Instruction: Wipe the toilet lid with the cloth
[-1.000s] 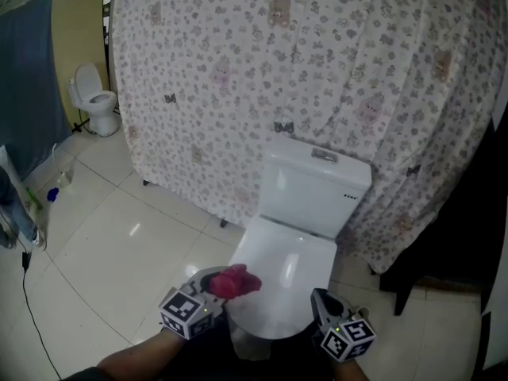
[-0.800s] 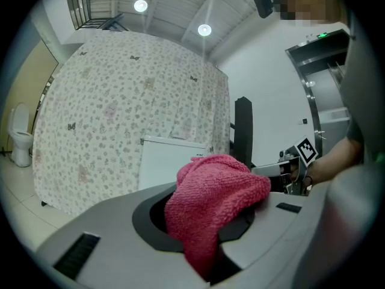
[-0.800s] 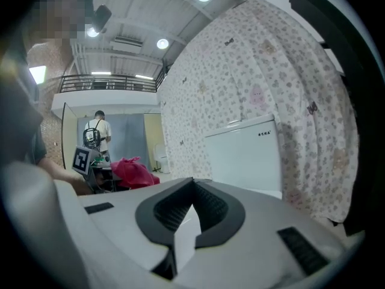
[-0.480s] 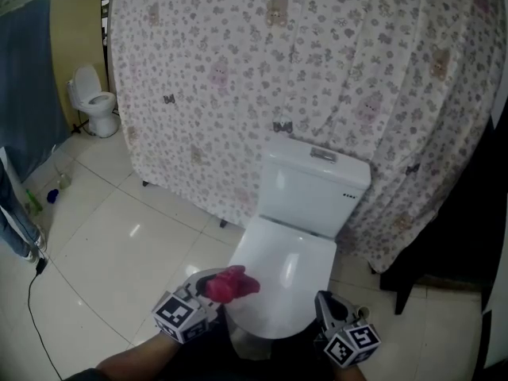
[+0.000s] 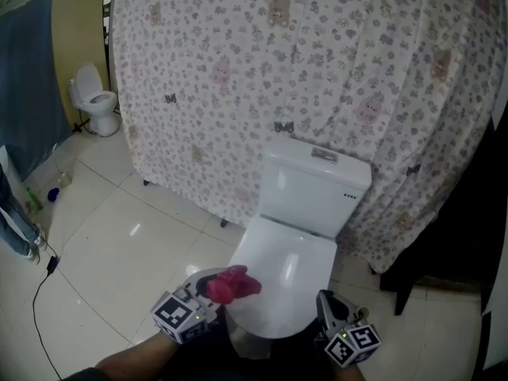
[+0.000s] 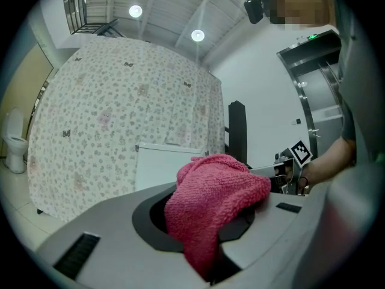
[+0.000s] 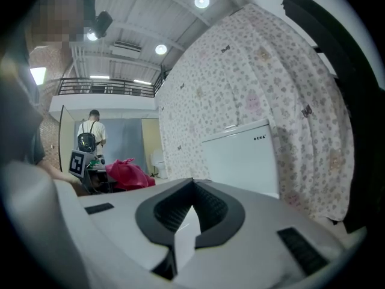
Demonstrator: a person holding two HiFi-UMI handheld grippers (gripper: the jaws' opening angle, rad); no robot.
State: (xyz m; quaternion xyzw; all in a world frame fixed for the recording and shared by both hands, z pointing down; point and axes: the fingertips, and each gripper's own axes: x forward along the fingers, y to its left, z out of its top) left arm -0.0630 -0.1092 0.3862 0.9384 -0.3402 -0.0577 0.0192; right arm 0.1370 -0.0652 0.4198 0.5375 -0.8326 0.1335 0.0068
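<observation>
Holding the pink cloth (image 5: 231, 282) bunched in the left gripper (image 5: 213, 286), the person stands over the toilet lid (image 5: 287, 272). The lid is down and white. The left gripper view shows the jaws pinching the cloth, a thick wad bulging out the front and a flap hanging below. The cloth is at the lid's near left edge, seemingly just above it; contact can't be confirmed. The right gripper (image 5: 323, 300) sits off the lid's near right corner, jaws pressed together with nothing between them. The tank (image 5: 316, 187) is behind the lid, with the patterned curtain (image 5: 317, 70) right behind that.

Step in hand, as I judge it: getting the cloth down on the lid and starting the wipe; nothing looks wiped yet.

To do it well:
- Lower the left gripper so the loose wad, not the hard jaw tips, meets the lid.
- Keep the pinch firm, since the cloth is bulky and could drag out on a slick surface.
- Sweep in overlapping passes from the near edge toward the tank, covering both sides.
- The lid is curved and glossy, so tilt the gripper to follow the curve and press lightly.
- Keep the right gripper clear of the path, or use it to steady the lid if it shifts.

Risk: the cloth slips out or only its corner touches.
</observation>
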